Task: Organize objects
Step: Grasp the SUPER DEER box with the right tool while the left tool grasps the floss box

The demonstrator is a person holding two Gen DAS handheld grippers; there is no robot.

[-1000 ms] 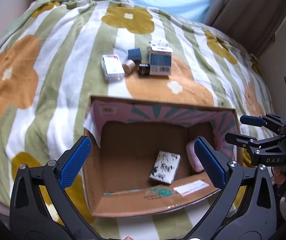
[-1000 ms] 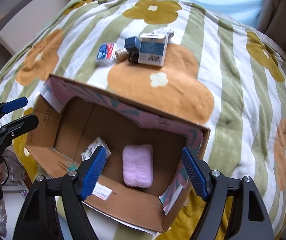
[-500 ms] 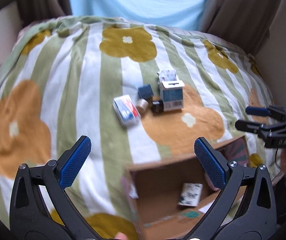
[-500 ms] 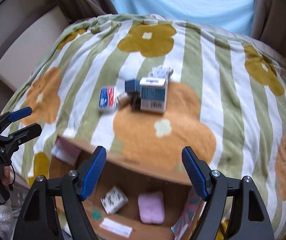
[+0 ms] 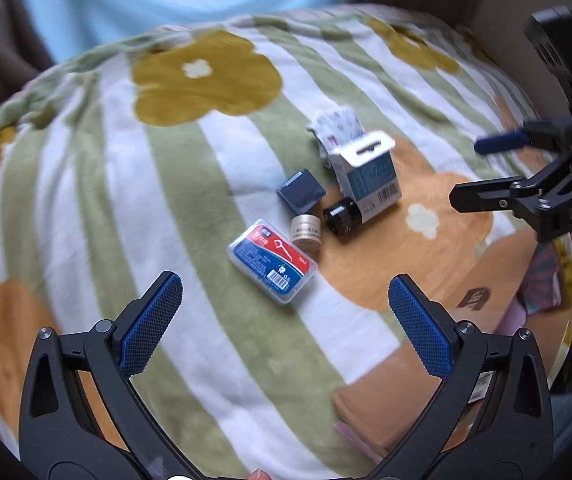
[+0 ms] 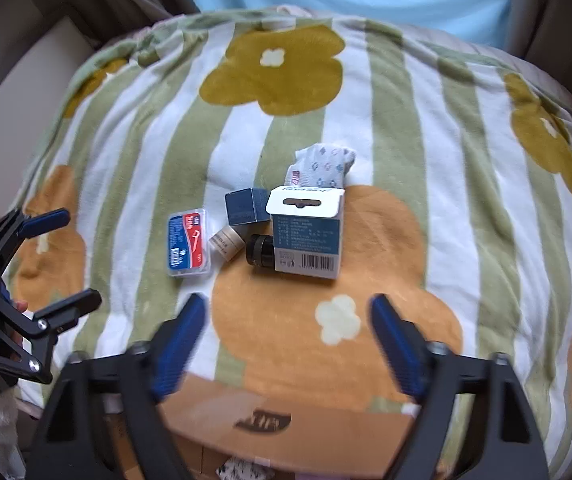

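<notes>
Both the left gripper point(image 5: 283, 322) and right gripper point(image 6: 288, 338) hang spread wide and empty above the blanket point(image 6: 466, 184), where the floss case point(image 5: 273, 261) lies flat beside the tan jar point(image 5: 306, 233); it looks light, stiff and slick, best pinched across its short sides
</notes>
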